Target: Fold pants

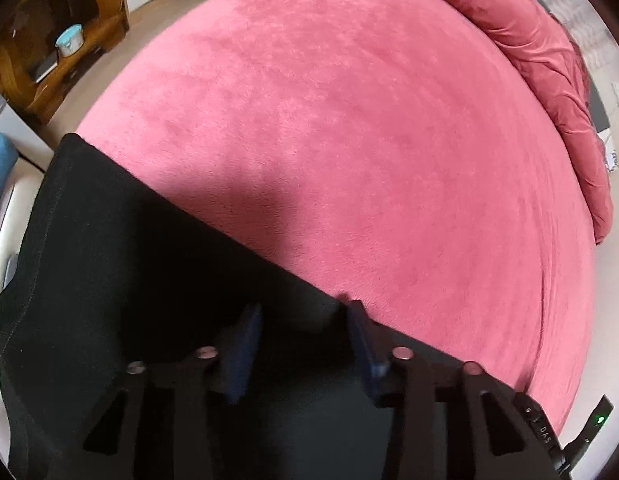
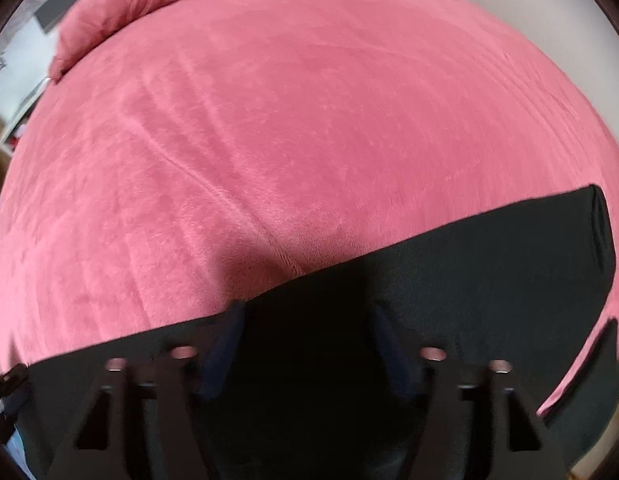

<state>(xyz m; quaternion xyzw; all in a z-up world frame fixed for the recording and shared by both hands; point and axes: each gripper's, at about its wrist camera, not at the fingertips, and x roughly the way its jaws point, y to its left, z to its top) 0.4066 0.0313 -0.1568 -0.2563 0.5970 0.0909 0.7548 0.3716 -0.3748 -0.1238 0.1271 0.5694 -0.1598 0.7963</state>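
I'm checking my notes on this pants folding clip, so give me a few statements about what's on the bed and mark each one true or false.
1. The pants are black. True.
2. The bed cover is blue. False: it is pink.
3. A pink pillow lies at the far edge of the bed. True.
4. The pants cover the whole bed. False: they lie only along the near edge, and most of the cover is bare.
5. The left gripper stands over the far edge of the pants with a gap between its fingers. True.
6. The right gripper hangs over the bare cover, far from the pants. False: it is over the pants.
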